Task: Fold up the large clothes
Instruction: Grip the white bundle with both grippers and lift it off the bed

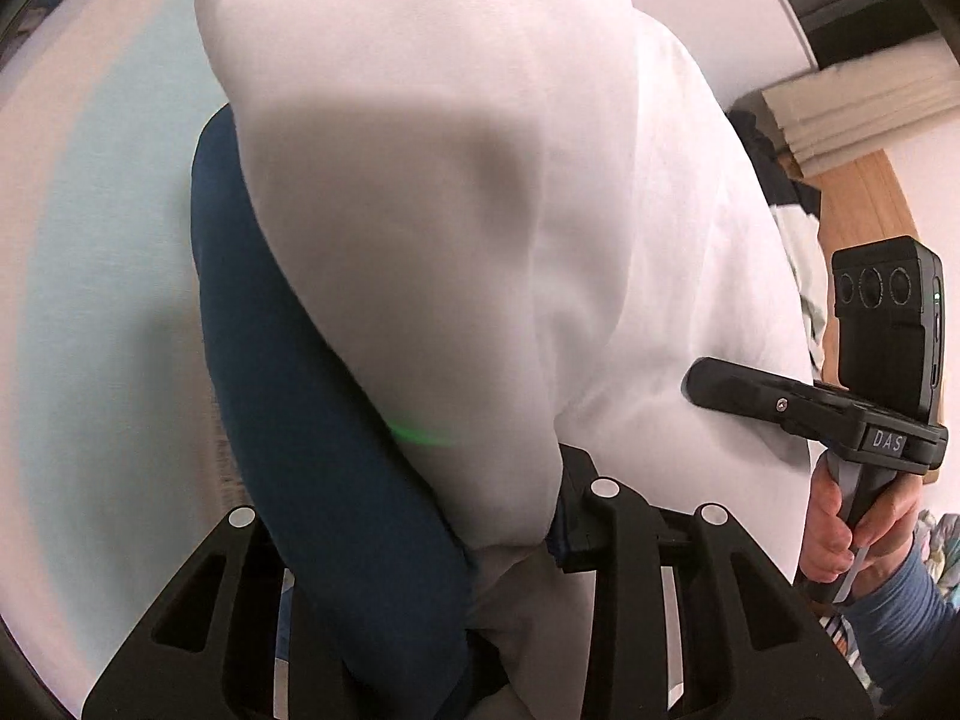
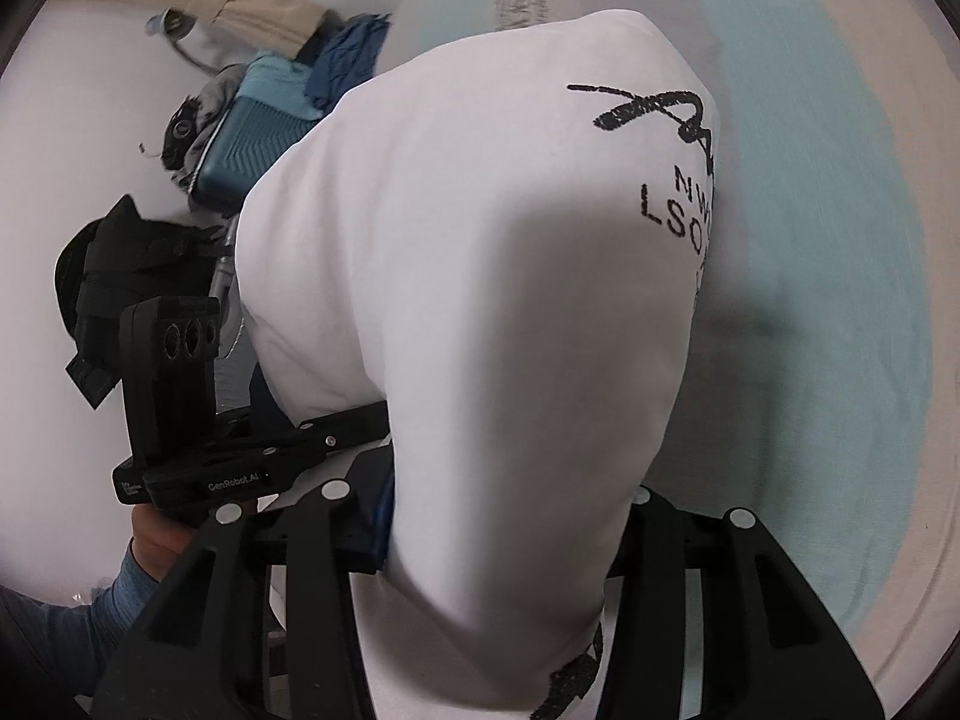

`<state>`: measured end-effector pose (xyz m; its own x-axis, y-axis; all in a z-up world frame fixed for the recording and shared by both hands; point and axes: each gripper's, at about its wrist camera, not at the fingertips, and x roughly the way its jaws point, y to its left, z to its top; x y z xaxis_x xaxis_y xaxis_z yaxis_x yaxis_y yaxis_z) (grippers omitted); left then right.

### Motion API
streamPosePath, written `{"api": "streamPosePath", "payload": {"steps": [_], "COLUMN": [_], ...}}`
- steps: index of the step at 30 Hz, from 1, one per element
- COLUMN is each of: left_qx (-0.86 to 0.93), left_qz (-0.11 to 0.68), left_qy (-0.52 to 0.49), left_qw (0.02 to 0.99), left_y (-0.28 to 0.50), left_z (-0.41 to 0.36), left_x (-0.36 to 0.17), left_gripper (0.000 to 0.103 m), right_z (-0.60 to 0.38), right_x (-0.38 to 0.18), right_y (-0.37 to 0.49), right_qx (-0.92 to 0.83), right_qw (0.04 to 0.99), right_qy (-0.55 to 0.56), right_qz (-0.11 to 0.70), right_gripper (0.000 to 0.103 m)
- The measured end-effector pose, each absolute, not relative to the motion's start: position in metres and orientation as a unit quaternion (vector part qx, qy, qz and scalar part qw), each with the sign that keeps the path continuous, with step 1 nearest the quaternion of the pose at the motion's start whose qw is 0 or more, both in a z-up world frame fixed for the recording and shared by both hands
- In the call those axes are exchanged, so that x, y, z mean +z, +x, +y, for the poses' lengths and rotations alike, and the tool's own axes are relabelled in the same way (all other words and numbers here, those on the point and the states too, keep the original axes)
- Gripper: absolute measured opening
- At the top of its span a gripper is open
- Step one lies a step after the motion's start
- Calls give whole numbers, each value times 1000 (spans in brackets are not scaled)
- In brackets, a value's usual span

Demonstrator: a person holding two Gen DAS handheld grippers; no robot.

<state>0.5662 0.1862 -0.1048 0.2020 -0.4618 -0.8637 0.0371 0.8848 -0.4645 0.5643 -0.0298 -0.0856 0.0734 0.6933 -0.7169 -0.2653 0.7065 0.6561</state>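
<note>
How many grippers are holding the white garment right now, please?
2: the left gripper pinches the white garment with its navy trim, and the right gripper grips the printed side. The fabric hides the fingertips.

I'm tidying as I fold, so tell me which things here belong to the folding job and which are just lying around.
Part of the job:
white garment with black lettering
navy fabric under it
left tongs, clamped on the cloth
right tongs, clamped on the cloth

Lying about:
teal case
blue crumpled clothes
beige cloth
stacked white sheets
</note>
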Motion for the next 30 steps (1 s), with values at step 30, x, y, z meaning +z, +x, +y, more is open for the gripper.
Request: {"api": "streamPosePath", "payload": {"steps": [30], "left_qx": [50], "left_qz": [594], "left_qy": [-213], "left_qw": [774], "left_y": [448], "left_z": [463], "left_x": [-97], "left_gripper": [33], "right_z": [355], "right_x": [-94], "right_y": [532], "right_qx": [477], "right_qw": [625], "right_qy": [71], "right_qz": [614], "right_gripper": [43]}}
